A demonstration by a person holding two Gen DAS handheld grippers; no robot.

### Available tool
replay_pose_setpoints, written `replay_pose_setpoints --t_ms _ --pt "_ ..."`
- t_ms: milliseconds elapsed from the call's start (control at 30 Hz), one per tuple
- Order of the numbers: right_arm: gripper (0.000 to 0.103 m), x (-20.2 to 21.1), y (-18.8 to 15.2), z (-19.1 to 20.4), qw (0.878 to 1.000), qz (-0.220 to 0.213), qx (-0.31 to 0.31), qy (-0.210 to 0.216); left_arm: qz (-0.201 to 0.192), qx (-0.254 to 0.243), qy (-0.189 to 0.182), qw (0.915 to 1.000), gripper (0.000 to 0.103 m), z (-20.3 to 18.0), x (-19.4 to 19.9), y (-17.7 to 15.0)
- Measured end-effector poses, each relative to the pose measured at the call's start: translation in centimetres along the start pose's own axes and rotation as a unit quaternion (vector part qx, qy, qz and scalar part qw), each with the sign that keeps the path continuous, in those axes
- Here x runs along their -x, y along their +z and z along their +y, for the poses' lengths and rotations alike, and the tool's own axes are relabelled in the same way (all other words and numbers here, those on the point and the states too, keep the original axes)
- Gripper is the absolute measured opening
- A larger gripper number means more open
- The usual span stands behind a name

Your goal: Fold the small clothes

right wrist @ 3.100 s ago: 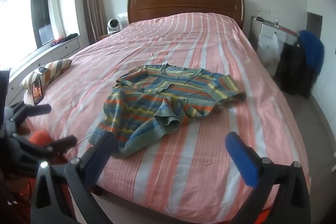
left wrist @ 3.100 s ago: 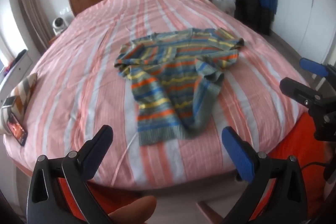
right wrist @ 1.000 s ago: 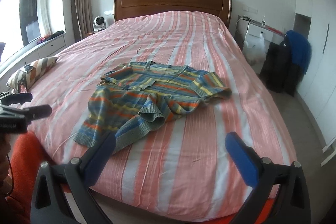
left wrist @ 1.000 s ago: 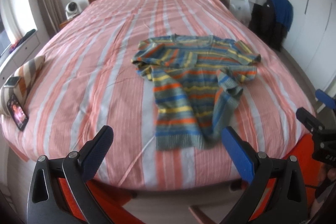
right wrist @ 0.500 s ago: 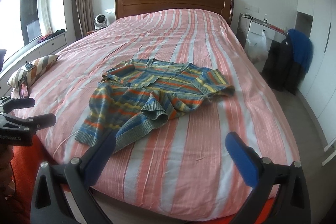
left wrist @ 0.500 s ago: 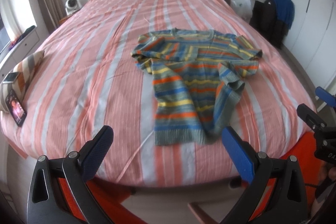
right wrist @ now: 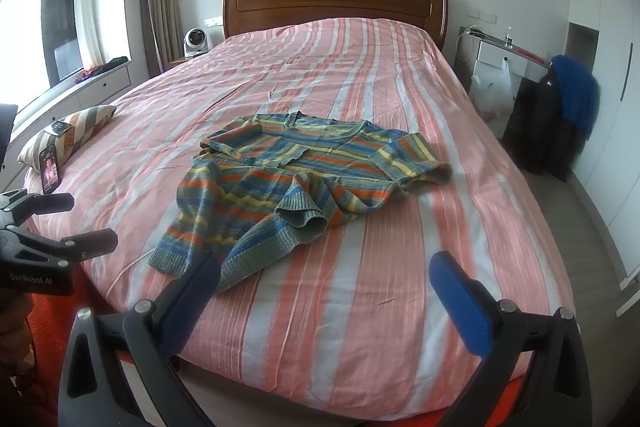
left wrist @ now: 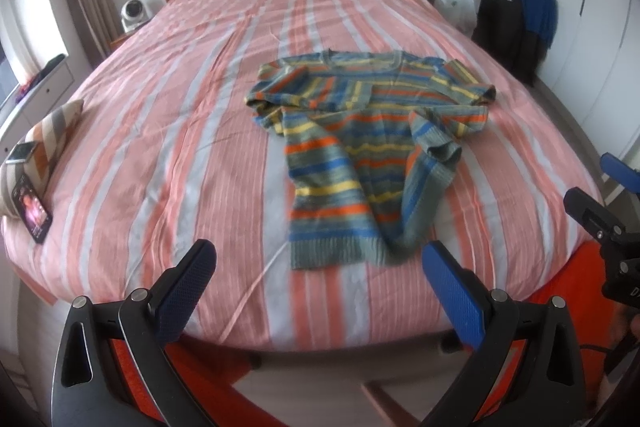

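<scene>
A striped sweater lies rumpled, one sleeve folded over its front, in the middle of the bed. The left tool and right tool hover at the foot of the bed, short of the hem, both wide open and empty.

I see the striped knit sweater lying rumpled on the bed, neckline toward the headboard, one sleeve apparently folded across its body.
</scene>
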State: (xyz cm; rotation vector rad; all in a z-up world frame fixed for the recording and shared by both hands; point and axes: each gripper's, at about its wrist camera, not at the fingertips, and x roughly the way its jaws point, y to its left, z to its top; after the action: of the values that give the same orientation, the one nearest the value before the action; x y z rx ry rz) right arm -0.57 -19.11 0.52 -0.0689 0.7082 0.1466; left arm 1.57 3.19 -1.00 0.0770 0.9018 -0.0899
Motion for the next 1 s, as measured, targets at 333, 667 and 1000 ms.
replay_pose_setpoints --t_ms 333,667,1000 --pt "0.103 0.5 -0.3 0.6 1.000 0.001 0.007 0.011 0.002 -0.005 -0.004 1.0000 0.103 -0.5 0.4 -0.1" --pt "0.103 0.3 -0.3 0.9 1.000 0.005 0.008 0.017 0.005 -0.004 -0.005 1.0000 0.103 -0.7 0.5 -0.2" --pt "0.103 -0.3 -0.6 1.2 1.000 0.014 0.011 0.019 0.012 -0.003 -0.007 0.9999 0.103 -0.5 0.0 -0.4"
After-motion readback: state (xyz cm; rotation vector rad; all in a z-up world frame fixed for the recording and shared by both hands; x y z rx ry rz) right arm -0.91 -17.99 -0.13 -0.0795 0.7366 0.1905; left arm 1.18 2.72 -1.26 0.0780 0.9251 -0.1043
